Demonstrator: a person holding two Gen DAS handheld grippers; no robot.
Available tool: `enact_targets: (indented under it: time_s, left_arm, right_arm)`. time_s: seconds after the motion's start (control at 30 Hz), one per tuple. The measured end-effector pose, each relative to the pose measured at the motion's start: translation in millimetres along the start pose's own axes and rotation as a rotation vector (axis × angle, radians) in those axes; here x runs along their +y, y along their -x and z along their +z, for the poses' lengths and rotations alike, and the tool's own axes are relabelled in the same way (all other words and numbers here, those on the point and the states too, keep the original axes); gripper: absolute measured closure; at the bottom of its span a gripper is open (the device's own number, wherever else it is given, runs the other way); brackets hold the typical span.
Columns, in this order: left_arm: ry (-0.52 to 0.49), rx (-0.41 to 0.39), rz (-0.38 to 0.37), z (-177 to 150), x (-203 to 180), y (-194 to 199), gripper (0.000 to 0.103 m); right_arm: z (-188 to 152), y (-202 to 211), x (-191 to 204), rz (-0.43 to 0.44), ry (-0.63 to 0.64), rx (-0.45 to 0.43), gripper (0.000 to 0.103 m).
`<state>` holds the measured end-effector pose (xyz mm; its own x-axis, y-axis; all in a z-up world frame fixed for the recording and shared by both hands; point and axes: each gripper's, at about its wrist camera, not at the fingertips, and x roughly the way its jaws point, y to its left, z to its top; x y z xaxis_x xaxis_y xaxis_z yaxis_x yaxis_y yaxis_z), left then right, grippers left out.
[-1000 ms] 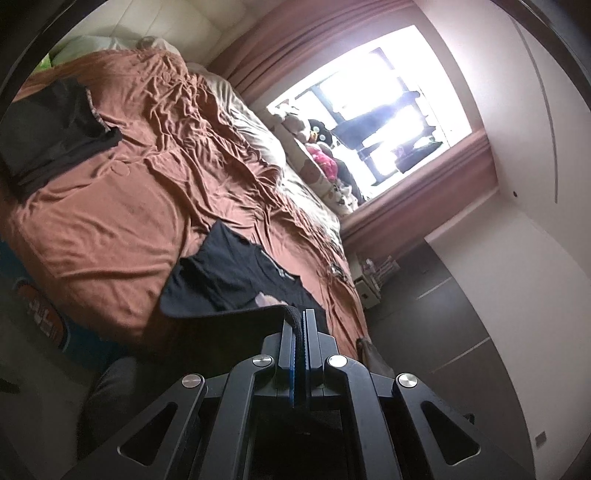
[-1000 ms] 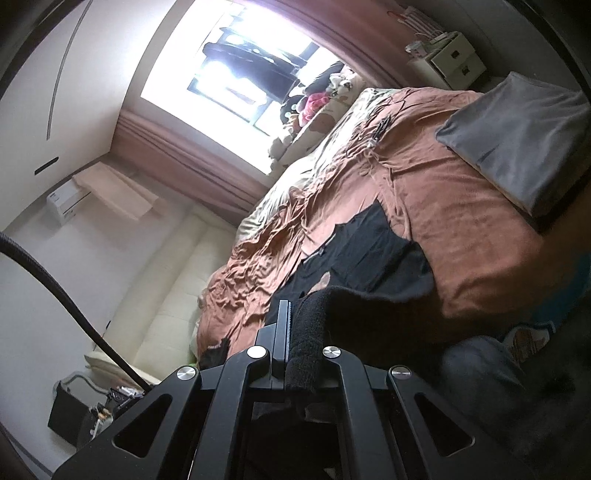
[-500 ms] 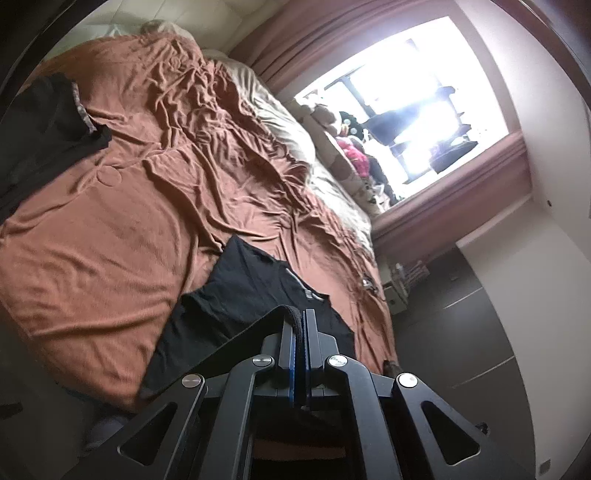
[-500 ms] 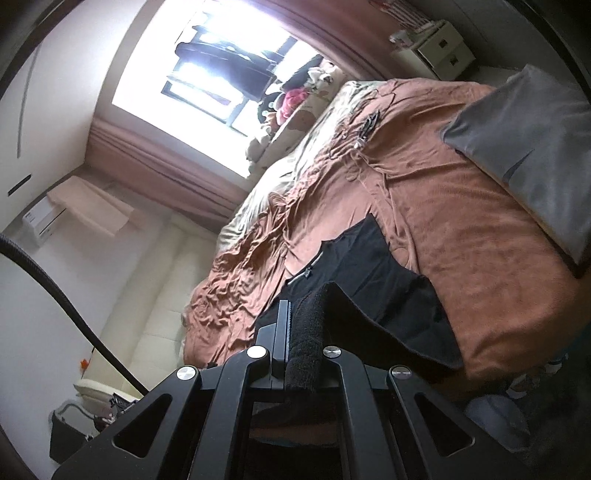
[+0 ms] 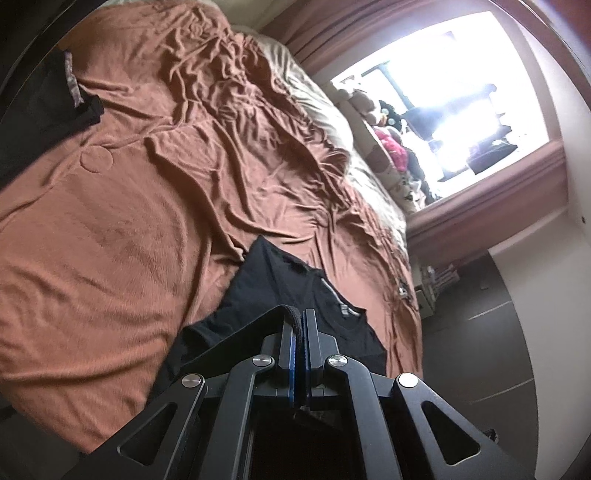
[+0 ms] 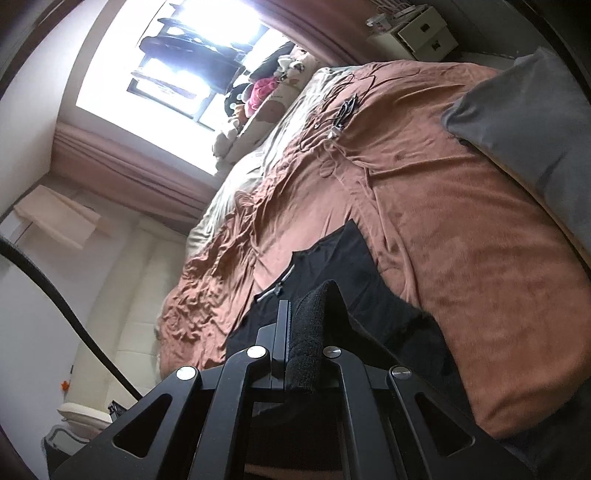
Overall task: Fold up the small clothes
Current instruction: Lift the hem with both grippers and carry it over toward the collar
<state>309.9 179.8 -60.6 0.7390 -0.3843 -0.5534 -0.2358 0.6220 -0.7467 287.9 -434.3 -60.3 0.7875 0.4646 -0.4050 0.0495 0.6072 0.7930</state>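
Observation:
A black T-shirt (image 5: pixel 280 291) lies spread on the brown bed cover (image 5: pixel 129 229), collar towards the pillows. My left gripper (image 5: pixel 300 317) is shut on a pinch of its black hem near the bed's edge. In the right wrist view the same black T-shirt (image 6: pixel 343 266) stretches away from my right gripper (image 6: pixel 295 314), which is shut on a thick fold of its hem. Both grippers hold the near edge lifted above the shirt's body.
More dark clothing (image 5: pixel 40 107) lies at the bed's far left. A grey folded piece (image 6: pixel 524 122) rests on the bed's right side. Stuffed toys (image 5: pixel 388 136) line the bright window. A white bedside cabinet (image 6: pixel 417 33) stands past the bed, and a cream sofa (image 6: pixel 122 317) stands to the left.
Both grippers have carried the held hem forward over the bed. The shirt now lies farther onto the cover, and the floor and bed edge have dropped out of view.

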Motion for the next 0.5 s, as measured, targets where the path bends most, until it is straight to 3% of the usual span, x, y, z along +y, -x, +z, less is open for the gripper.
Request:
enact_targets:
  time_s: [0.5]
  left_arm:
    - [0.103,0.002,0.133,35.6,23.5,-105.0,0.101]
  right_arm:
    - [36.1,-110.7,-16.5,-0.112,-0.138,0.042,0.103]
